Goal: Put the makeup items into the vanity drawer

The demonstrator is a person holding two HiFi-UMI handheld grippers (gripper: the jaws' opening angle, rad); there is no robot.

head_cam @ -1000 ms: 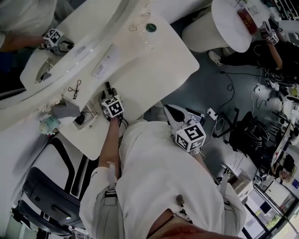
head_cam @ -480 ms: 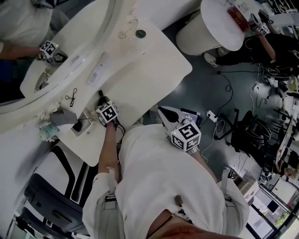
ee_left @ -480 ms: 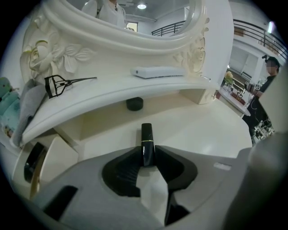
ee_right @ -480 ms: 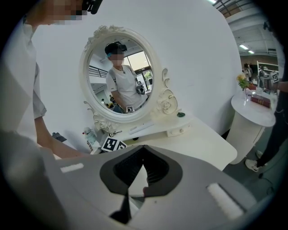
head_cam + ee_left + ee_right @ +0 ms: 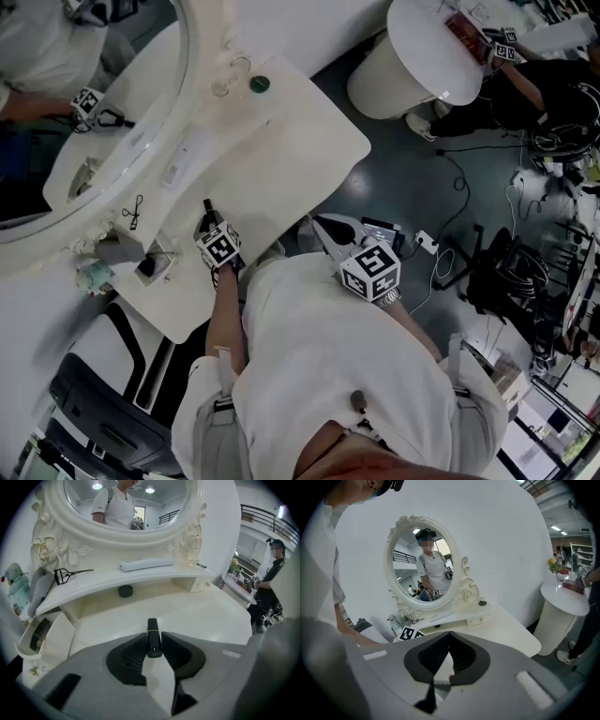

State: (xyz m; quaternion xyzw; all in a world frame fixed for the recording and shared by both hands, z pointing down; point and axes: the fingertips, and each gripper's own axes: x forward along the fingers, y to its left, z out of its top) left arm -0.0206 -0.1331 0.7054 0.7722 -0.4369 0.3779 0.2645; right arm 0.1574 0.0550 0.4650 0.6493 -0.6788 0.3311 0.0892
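- Left gripper view: the left gripper, its jaws just closed in, pinches a black tube over the vanity top's front edge.
- Right gripper view: the right gripper has its jaws meeting, empty.
- Head view: the drawer is open at the left end.

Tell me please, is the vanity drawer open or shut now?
Open. In the left gripper view the drawer stands pulled out, and a dark item shows inside it.

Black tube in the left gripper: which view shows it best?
The left gripper view: the black tube sits close, clamped between the jaws. The head view shows it small; the right gripper view misses it.
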